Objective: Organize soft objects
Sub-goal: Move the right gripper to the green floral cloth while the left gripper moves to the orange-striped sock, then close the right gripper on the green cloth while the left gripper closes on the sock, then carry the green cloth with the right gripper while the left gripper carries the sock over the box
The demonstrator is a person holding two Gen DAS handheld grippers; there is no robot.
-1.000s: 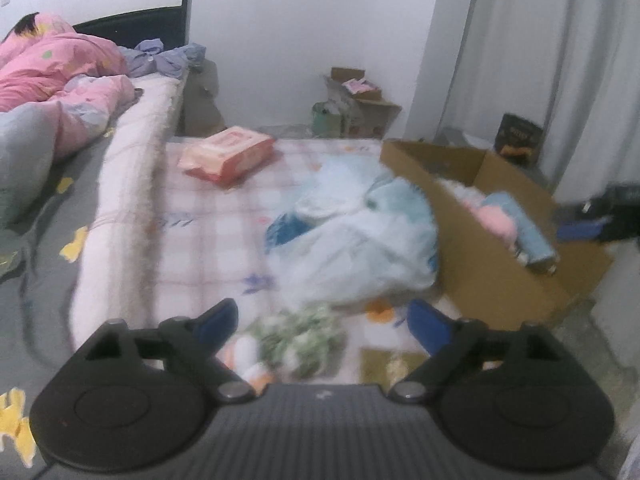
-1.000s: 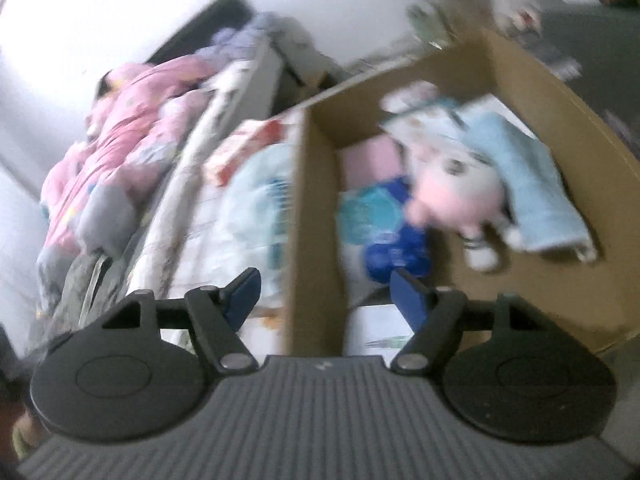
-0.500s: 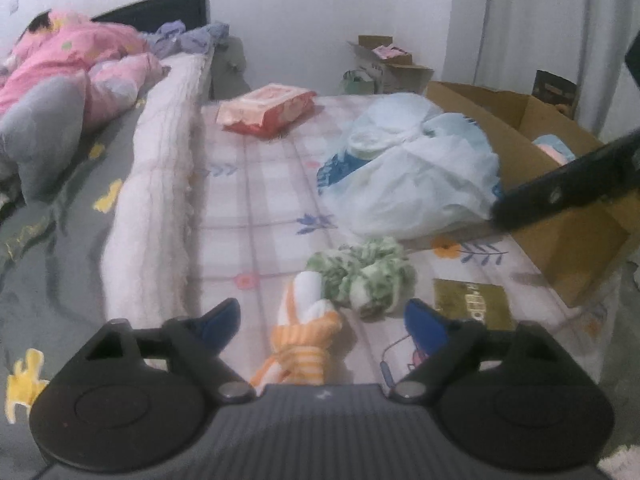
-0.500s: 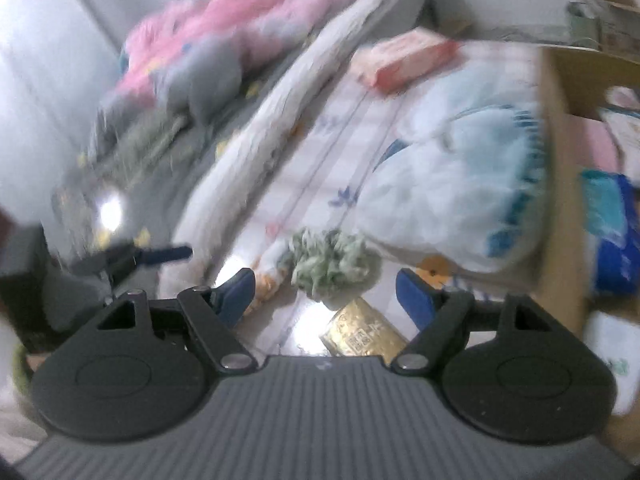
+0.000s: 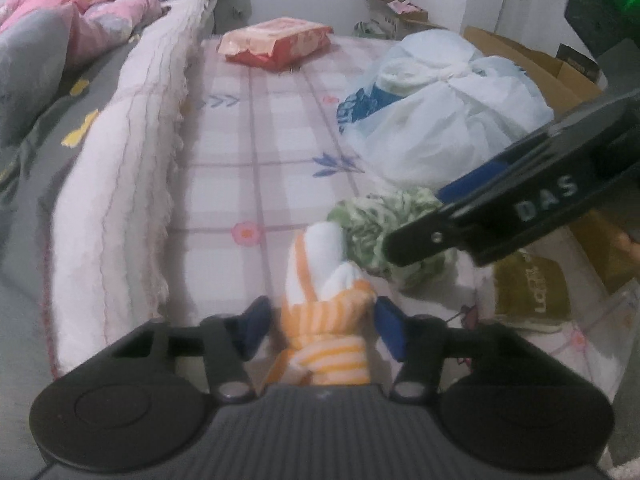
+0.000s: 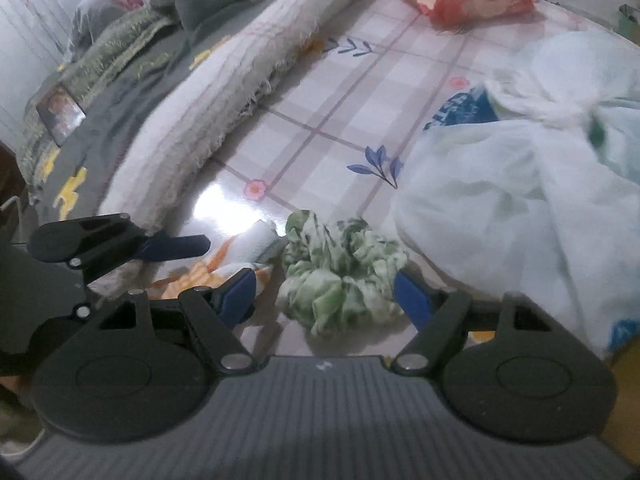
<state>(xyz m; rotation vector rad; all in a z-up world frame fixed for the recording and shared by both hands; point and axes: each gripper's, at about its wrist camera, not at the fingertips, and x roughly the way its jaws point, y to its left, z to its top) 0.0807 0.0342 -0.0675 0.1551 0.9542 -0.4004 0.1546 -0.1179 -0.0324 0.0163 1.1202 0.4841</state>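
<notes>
- Your left gripper (image 5: 322,322) sits at 6 o'clock in its own view, jaws closing around the orange-and-white striped cloth (image 5: 326,300). The cloth fills the gap between the blue pads (image 5: 256,326), and the right pad looks to be against it; the left pad is too blurred to call, so I cannot tell whether it presses yet.
- Your right gripper (image 6: 326,290) is at 6 o'clock in its own view, jaws held wide apart. The green-and-white crumpled cloth (image 6: 340,272) lies between the fingers and touches neither pad.
- The two cloths lie side by side and touching on the checked floral sheet (image 5: 256,152). In the right wrist view the striped cloth (image 6: 236,258) is at 9 o'clock of the green one, with your left gripper (image 6: 188,258) reaching in from 9 o'clock over it.
- In the left wrist view the green cloth (image 5: 380,216) is at about 1 o'clock of the striped one, partly covered by your right gripper's black finger (image 5: 500,216) coming in from 3 o'clock.
- A small gold-brown packet (image 5: 528,288) lies flat at 3 o'clock, just beside the green cloth.
- A big white plastic bag (image 5: 444,112) with blue print bulges at 1 o'clock, just beyond the green cloth.
- A white rolled blanket (image 5: 128,168) runs along the sheet's edge from 9 to 11 o'clock.
- A cardboard box (image 5: 532,60) stands behind the bag at 2 o'clock.
- A red-and-pink soft pack (image 5: 276,42) lies at 12 o'clock, well apart from both cloths.
- Pink bedding (image 5: 84,12) is heaped at 11 o'clock, farthest off.
</notes>
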